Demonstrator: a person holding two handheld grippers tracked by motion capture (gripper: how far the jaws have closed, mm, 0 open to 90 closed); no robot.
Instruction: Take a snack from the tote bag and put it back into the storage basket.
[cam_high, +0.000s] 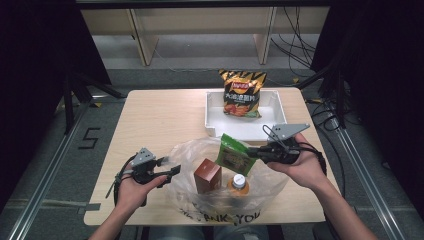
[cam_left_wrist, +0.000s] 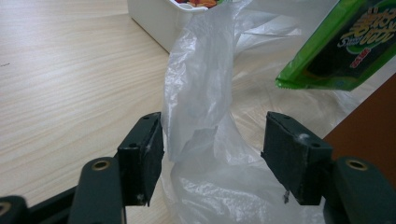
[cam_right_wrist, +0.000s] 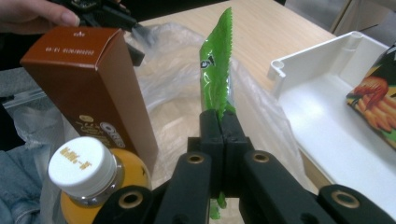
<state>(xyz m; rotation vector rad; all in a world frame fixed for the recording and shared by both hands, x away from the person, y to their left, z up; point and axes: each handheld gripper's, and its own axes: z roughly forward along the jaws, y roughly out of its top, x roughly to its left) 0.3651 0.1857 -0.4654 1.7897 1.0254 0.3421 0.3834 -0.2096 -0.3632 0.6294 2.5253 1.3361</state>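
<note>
Low in the high view, at centre, a clear plastic bag (cam_high: 227, 177) lies spread on the wooden surface (cam_high: 155, 117), with a brown carton (cam_high: 207, 176) standing upright inside it and an orange bottle (cam_high: 238, 186) with a white cap just to the right of the carton. At lower left of that view the left tongs (cam_high: 167, 172) sit at the bag's left edge; in the left gripper view their jaws stand apart, released, with a raised fold of the bag's film between them that brushes the left-hand pad and stays clear of the right-hand one. Right of centre in the high view, the right tongs (cam_high: 251, 151) point leftward over the bag, clenched on the edge of a green snack packet (cam_high: 233, 155), which hangs above the bag's opening, lifted off the surface. In the right gripper view the packet (cam_right_wrist: 217, 74) stands edge-on out of the tightly shut jaws, with the carton at left and the bottle's cap at lower left. Farther up the high view, right of centre, a white tray (cam_high: 215, 112) rests on the surface and holds a chip bag (cam_high: 242, 93), which leans against its far wall.
</note>
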